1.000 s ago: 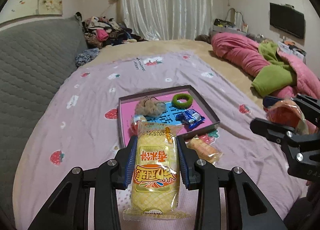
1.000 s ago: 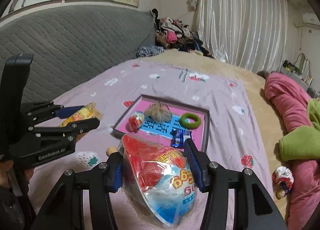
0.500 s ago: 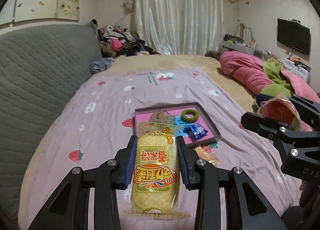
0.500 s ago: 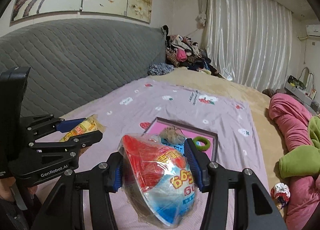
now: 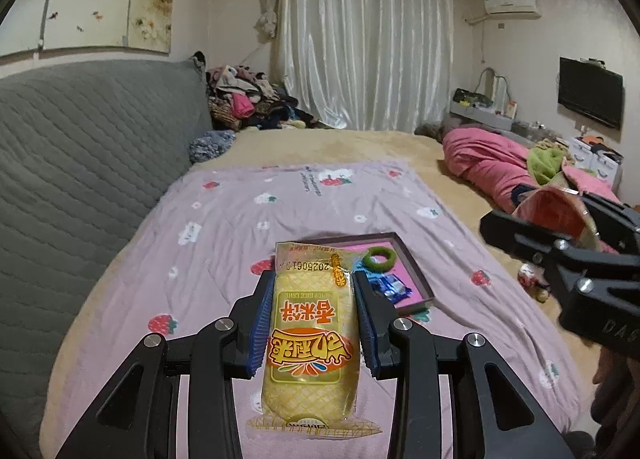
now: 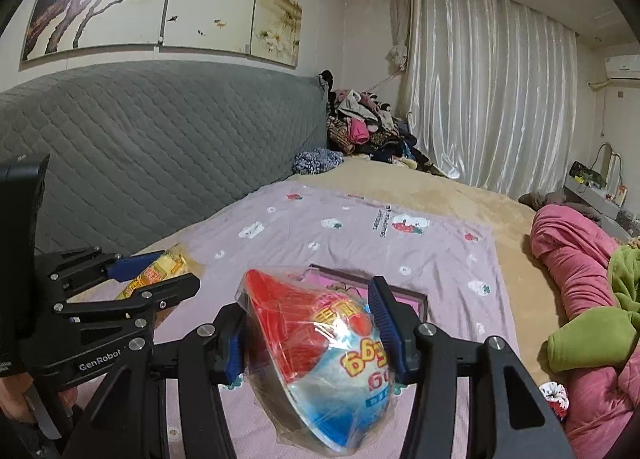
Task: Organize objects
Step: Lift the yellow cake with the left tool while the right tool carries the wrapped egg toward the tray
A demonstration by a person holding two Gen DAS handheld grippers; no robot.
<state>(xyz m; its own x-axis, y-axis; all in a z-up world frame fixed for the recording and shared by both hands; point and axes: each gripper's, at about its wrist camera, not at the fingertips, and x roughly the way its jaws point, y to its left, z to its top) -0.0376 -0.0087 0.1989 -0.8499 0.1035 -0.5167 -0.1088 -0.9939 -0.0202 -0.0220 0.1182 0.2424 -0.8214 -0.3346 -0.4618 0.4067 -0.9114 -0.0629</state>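
Note:
My left gripper (image 5: 313, 291) is shut on a yellow snack packet (image 5: 310, 343) and holds it well above the bed. My right gripper (image 6: 310, 303) is shut on a red, white and blue wrapped cone snack (image 6: 320, 355), also held high. A pink-lined tray (image 5: 416, 279) lies on the lilac strawberry blanket (image 5: 224, 227) below, with a green ring (image 5: 380, 259) and a blue wrapped sweet (image 5: 390, 287) in it. The packet hides the tray's left part. The tray rim (image 6: 420, 299) shows behind the cone in the right wrist view. Each gripper shows in the other's view (image 6: 132, 279) (image 5: 560, 235).
A grey quilted headboard (image 5: 80, 163) runs along the left. A pink duvet with a green cloth (image 5: 504, 167) lies at the right. A pile of clothes (image 5: 248, 107) sits at the far end by the curtain. A small toy (image 6: 554, 397) lies by the duvet.
Both grippers have risen and drawn back from the tray, each keeping its snack. The tray looks smaller and more of the room shows.

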